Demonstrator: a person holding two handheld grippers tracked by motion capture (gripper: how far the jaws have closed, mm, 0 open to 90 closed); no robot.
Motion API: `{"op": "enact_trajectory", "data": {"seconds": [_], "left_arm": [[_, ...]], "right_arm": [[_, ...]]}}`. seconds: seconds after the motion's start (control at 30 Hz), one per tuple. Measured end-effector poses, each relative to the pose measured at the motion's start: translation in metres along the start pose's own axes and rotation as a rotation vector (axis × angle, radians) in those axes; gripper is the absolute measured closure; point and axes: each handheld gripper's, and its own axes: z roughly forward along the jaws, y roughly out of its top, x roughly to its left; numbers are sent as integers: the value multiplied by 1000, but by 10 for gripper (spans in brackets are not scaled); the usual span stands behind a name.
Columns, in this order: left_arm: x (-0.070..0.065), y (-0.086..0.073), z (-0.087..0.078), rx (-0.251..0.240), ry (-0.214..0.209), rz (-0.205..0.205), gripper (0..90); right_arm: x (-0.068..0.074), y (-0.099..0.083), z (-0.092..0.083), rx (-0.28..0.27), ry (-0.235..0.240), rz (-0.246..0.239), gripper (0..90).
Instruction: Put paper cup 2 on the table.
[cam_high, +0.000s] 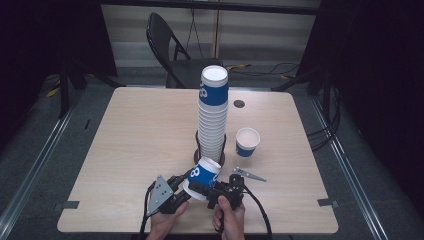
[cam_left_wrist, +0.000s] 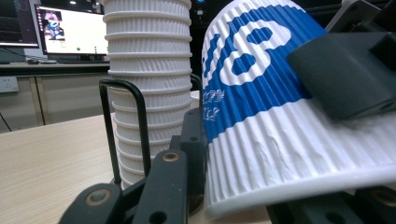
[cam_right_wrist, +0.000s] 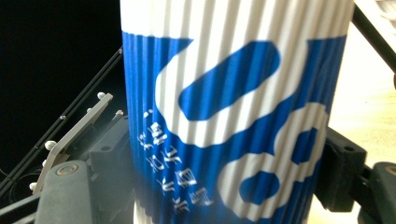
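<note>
A blue-and-white ribbed paper cup (cam_high: 202, 176) is held tilted just above the table (cam_high: 130, 150), near its front edge, right in front of the tall cup stack (cam_high: 213, 115) in its wire holder (cam_left_wrist: 122, 126). It is pinched by the left gripper (cam_high: 186, 186) and clamped by the right gripper (cam_high: 209, 192) too. A single cup (cam_high: 247, 141) is seen upright, apart to the right.
</note>
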Motion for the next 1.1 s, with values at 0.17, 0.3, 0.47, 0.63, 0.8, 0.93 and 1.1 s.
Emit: {"op": "enact_trajectory", "data": {"seconds": [0.17, 0.3, 0.47, 0.63, 0.8, 0.93, 1.1], "left_arm": [[-1, 2, 0, -1, -2, -16, 787], [0, 2, -1, 9, -9, -28, 811], [2, 3, -2, 29, -35, -60, 825], [3, 5, -5, 49, -53, -70, 835], [5, 7, -7, 57, -81, -94, 841], [8, 7, -7, 78, -121, -161, 840], [10, 11, -9, 113, -136, -163, 843]], "right_arm": [[1, -1, 1, -13, 1, -22, 184], [2, 0, 0, -31, -15, -53, 164], [2, 2, -1, -36, -26, -77, 136], [3, 4, -3, -53, -46, -97, 122], [6, 8, -4, -63, -57, -126, 122], [6, 14, -7, -84, -65, -135, 123], [6, 20, -12, -115, -75, -147, 137]]}}
